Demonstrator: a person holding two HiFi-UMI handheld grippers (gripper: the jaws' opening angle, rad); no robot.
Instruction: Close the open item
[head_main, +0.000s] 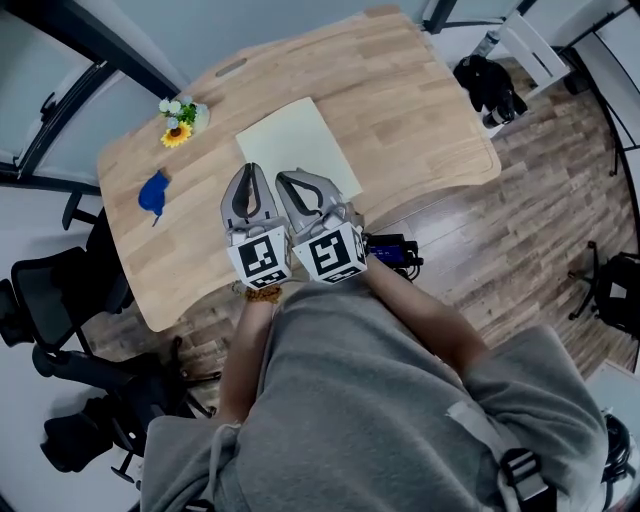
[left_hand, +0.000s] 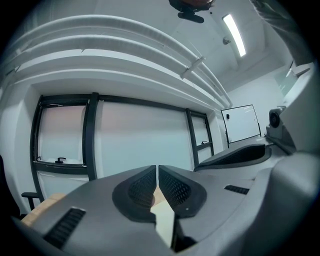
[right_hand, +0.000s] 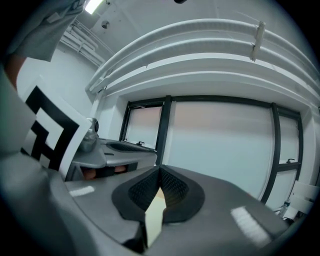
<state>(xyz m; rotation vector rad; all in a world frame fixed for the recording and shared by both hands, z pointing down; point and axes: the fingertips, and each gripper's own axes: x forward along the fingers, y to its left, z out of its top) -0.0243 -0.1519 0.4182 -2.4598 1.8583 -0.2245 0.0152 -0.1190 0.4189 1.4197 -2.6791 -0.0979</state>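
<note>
A pale cream flat item (head_main: 300, 150), like a folder or book, lies flat on the wooden table (head_main: 400, 110) as one plain rectangle. My left gripper (head_main: 250, 168) and right gripper (head_main: 284, 178) are held side by side over its near edge, pointing level across the table. Both are shut with nothing between the pads. In the left gripper view the left gripper's (left_hand: 156, 167) jaws meet, with a sliver of the cream item (left_hand: 164, 220) below them. The right gripper view shows the right gripper (right_hand: 159, 170) the same way, above a strip of the cream item (right_hand: 154, 215).
A small pot of flowers (head_main: 180, 118) and a blue object (head_main: 153, 193) sit on the table's left part. Black office chairs (head_main: 60, 300) stand left of the table, a black bag (head_main: 490, 85) lies on the floor at right. Large windows (left_hand: 140, 140) face the grippers.
</note>
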